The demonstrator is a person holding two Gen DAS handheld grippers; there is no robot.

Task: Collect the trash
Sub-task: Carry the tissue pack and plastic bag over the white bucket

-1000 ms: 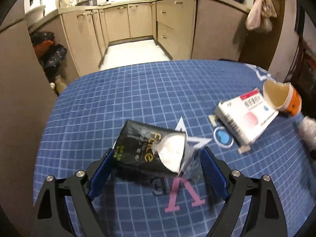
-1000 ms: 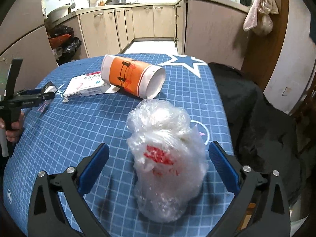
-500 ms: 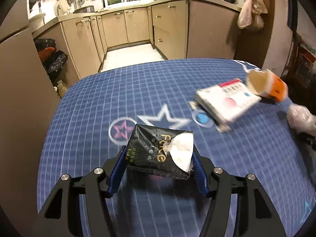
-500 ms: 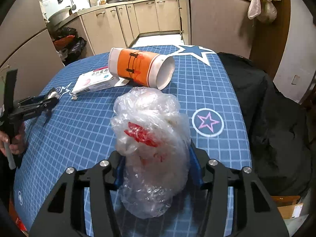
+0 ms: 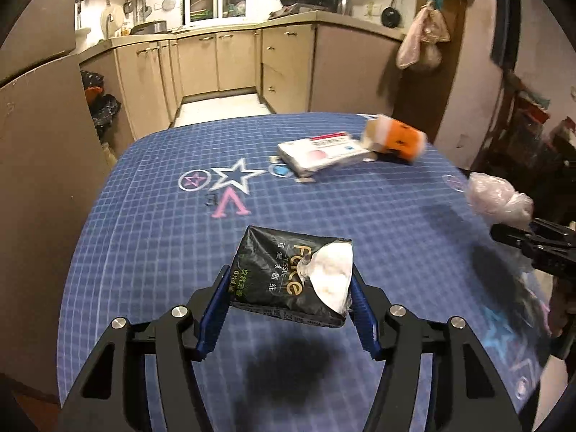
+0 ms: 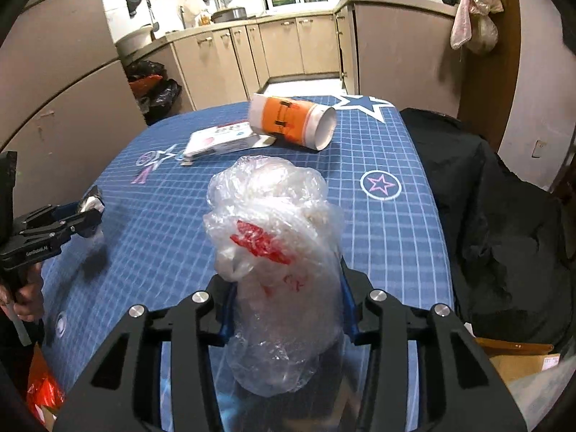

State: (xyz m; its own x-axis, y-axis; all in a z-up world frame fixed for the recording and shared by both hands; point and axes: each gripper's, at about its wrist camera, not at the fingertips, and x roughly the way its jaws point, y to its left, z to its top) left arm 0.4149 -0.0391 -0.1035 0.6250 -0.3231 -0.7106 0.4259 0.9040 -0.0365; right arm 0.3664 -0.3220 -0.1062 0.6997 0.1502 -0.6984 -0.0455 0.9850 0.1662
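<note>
Left tongs (image 5: 288, 300) clamped on black tissue pack (image 5: 288, 277), lifted off counter (image 5: 151, 216). Right tongs (image 6: 286, 309) closing, squeezing crumpled plastic bag (image 6: 277, 237), also raised. Left at far side: white box (image 5: 320, 153), orange cup (image 5: 396, 140).

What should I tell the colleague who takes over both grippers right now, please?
Left gripper: shut on the black tissue pack, lifted off the table.
Right gripper: jaws closing on the crumpled plastic bag, which sits between them, raised.
Left on the table: the white box and the orange cup lying on its side, touching it.
Done: two items picked up. Left: bin them, then fetch box and cup. No bin clearly in view.
</note>
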